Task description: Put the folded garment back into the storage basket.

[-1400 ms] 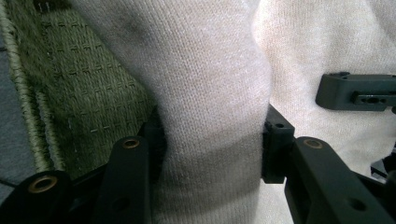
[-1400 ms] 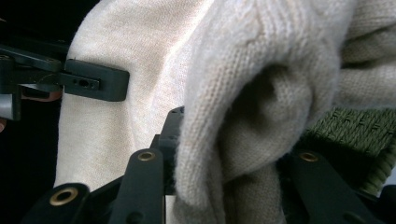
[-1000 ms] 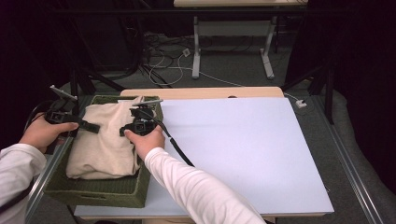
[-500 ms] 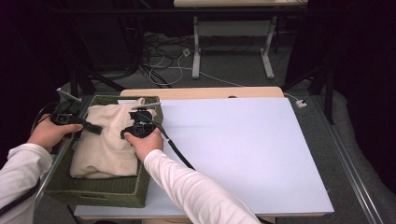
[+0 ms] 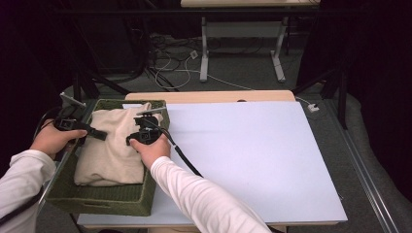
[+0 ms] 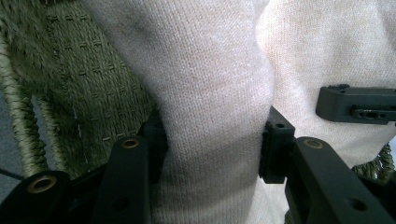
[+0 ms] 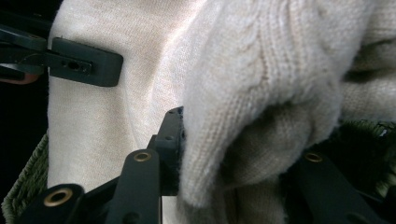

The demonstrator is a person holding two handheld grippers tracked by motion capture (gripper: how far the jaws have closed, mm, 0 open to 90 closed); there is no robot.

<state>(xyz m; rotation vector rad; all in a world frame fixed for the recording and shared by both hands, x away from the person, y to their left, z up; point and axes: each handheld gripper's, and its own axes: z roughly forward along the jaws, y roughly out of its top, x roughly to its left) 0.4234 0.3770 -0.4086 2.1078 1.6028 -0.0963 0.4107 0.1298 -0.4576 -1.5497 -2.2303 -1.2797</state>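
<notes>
Since a second ago my hands have barely shifted, though the cloth has sunk a little flatter and my right gripper's jaws have just been opening slightly, with a fold between them. From the high view, my left gripper (image 5: 81, 129) pinches the left edge of the cream knitted sweater (image 5: 109, 155), which lies heaped in the green woven basket (image 5: 107, 199) at the left of the white table top (image 5: 252, 155); my right gripper (image 5: 143, 130) bites the sweater's upper right part, I judge so that both can lift it out evenly. From the left gripper view, my jaws are pressed onto a thick roll of the fine, smooth knit (image 6: 210, 140), the basket's coarse weave (image 6: 79, 93) behind it. From the right gripper view, a soft, fuzzy fold with a cable pattern (image 7: 252, 93) sits between my jaws, the left pad touching it, the right one hidden under the wool.
</notes>
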